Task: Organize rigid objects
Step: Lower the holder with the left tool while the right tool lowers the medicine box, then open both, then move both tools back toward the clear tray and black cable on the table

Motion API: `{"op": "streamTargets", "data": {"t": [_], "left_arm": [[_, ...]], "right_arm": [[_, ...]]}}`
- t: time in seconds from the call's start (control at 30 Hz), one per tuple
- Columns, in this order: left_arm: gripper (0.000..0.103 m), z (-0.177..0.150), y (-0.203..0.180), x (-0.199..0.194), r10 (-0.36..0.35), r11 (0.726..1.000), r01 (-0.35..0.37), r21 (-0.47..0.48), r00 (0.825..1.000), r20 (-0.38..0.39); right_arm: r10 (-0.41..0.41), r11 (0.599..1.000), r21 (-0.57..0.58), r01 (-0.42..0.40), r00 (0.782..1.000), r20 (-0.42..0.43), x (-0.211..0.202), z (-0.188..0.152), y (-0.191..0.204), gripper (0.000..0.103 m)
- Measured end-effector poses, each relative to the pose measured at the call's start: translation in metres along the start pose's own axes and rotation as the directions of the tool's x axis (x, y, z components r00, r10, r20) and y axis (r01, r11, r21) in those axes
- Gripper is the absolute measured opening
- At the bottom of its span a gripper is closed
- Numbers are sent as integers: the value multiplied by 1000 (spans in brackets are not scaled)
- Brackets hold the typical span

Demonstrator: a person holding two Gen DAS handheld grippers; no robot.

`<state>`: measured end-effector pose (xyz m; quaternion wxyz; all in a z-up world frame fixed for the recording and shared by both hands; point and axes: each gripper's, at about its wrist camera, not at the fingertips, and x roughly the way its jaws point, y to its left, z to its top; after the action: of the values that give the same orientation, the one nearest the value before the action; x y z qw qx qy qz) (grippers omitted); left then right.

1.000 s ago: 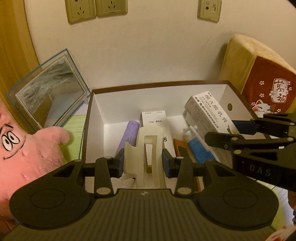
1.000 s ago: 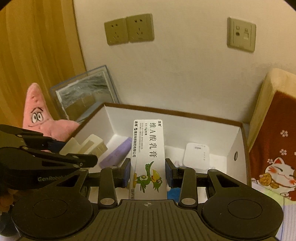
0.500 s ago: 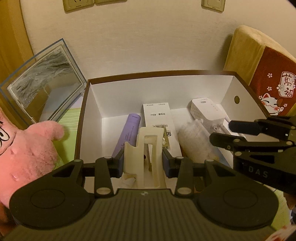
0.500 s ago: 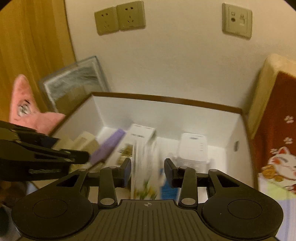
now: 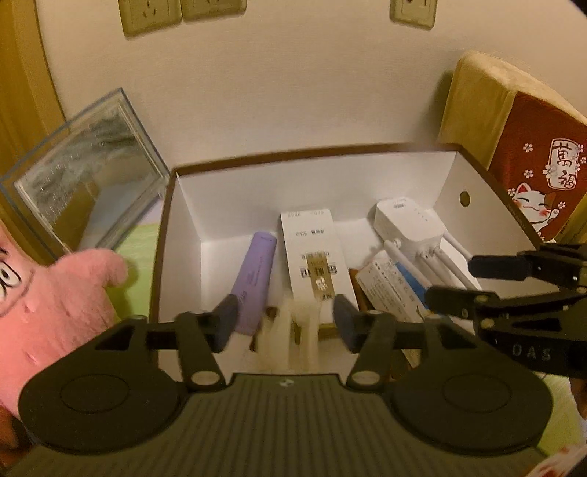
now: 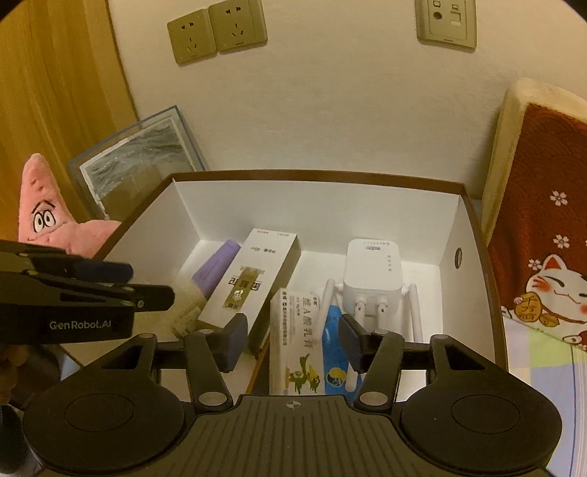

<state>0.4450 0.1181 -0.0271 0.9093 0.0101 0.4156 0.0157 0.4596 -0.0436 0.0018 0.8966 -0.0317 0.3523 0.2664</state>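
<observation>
A white box with a brown rim (image 5: pixel 176 235) (image 6: pixel 473 235) holds a purple tube (image 5: pixel 256 282) (image 6: pixel 214 268), a long white carton (image 5: pixel 312 257) (image 6: pixel 253 282), a white router with antennas (image 5: pixel 407 227) (image 6: pixel 370 271), a white ointment carton (image 6: pixel 293 337) (image 5: pixel 389 293) and a blue tube (image 6: pixel 335 348). My left gripper (image 5: pixel 286 323) is open over the box's near left; a blurred cream plastic piece (image 5: pixel 297 337) drops between its fingers. My right gripper (image 6: pixel 290 337) is open above the ointment carton, which lies in the box.
A pink star plush (image 5: pixel 55 304) (image 6: pixel 44 216) and a leaning framed glass panel (image 5: pixel 84 176) (image 6: pixel 139 161) are left of the box. A red lucky-cat cushion (image 5: pixel 535 146) (image 6: pixel 539 249) stands right of it. The wall with sockets (image 6: pixel 216 33) is right behind.
Both grippers opened. The left let go of the cream piece, now falling into the box. The right released the ointment carton, which now lies in the box beside the blue tube.
</observation>
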Motion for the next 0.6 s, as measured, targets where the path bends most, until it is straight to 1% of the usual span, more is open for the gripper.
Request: {"op": "streamTargets", "data": {"t": [0.03,0.13,0.23,0.6], "left_arm": [[58,0,-1,-2,0,1000,0,7,1000,9],[58,2,-1,-6,-3,1000,2,5,1000,11],[58,1,0,-11,-5,1000,5,0,1000,17],[58,-9,6,-37,-5,999,6,-47,1000,20]], "right_arm": [[2,1000,0,-2,1000,1,-2,-1,0,60],[7,1000,-3,-7,1000,0,-7,-4,2,65],[11,1000,-5,-11,1000,-2,-13,-6,2,67],[6,1000,26,-6,1000,21,-40,-16,-1,70]]}}
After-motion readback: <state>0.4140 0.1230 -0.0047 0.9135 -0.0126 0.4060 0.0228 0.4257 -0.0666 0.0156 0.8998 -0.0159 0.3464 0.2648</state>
